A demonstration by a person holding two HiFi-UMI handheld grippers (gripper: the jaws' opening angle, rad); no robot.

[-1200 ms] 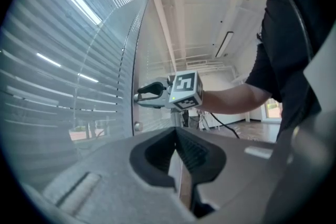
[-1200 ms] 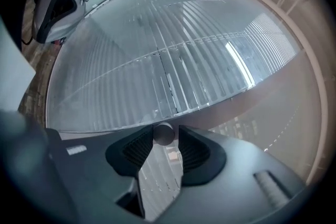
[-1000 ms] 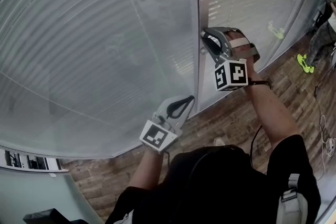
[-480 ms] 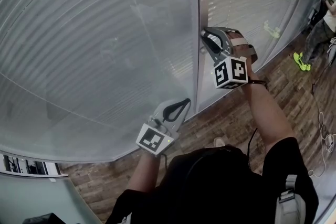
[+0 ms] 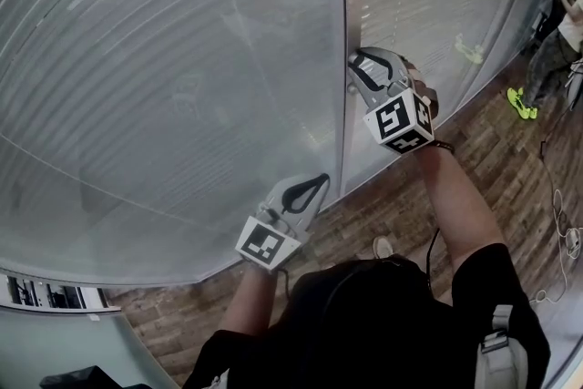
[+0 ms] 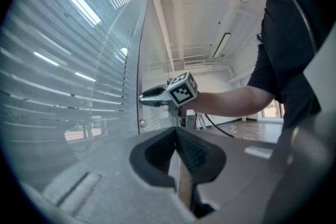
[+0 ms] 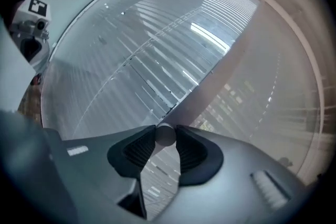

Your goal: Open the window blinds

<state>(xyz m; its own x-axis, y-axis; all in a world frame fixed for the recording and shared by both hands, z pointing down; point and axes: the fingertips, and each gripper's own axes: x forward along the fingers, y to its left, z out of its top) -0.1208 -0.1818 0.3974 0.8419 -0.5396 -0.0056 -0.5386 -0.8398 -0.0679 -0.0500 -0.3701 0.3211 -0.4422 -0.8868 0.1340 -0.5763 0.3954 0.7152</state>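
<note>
Behind the glass ahead, the blinds [image 5: 164, 87] fill both panes, slats close-set. On the post [image 5: 344, 5] between them my right gripper [image 5: 355, 73] pinches a small round knob [image 7: 166, 135], jaws partly closed around it. My left gripper [image 5: 323, 179] hangs lower, just beside the post's edge, jaws together, empty. Plank floor [image 5: 510, 150] lies open to my right
</note>
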